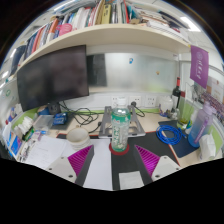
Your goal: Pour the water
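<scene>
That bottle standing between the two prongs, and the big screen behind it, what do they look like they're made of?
The bottle looks like clear thin plastic: you can see through its body, and it carries a green label and a pale cap. It stands between the open gripper fingers, with gaps at both sides. The monitor seems to be dark glossy glass in a black frame, probably plastic; its screen is off.

No legible text anywhere

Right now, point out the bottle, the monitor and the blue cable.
bottle [119, 128], gripper view, on its label, standing between the open fingers.
monitor [52, 75], gripper view, middle of the dark screen.
blue cable [171, 134], gripper view, on the coil right of the bottle.
</scene>
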`<state>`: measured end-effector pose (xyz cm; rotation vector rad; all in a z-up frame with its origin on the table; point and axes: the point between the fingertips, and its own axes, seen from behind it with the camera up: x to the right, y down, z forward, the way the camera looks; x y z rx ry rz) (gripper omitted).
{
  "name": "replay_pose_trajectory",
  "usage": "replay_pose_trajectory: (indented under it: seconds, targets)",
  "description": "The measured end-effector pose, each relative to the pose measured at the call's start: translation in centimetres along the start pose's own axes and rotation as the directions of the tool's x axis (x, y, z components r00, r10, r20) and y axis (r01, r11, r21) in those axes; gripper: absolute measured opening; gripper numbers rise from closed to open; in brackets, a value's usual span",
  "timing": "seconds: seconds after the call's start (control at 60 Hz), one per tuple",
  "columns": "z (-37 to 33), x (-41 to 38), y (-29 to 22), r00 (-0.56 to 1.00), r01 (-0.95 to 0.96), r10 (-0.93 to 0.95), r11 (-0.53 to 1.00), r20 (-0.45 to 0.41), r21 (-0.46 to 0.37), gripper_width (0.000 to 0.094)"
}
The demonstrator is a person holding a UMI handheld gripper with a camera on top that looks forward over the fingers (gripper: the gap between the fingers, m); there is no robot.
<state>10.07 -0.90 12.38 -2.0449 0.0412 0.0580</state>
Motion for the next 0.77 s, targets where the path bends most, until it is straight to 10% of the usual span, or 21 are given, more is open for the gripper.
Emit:
replay_pose_trajectory:
  seconds: [0.767]
  targets:
    - [-18.8,-8.1,-3.2,0.998,0.011,-0.007,0.998,-0.058,0.069,0.0832]
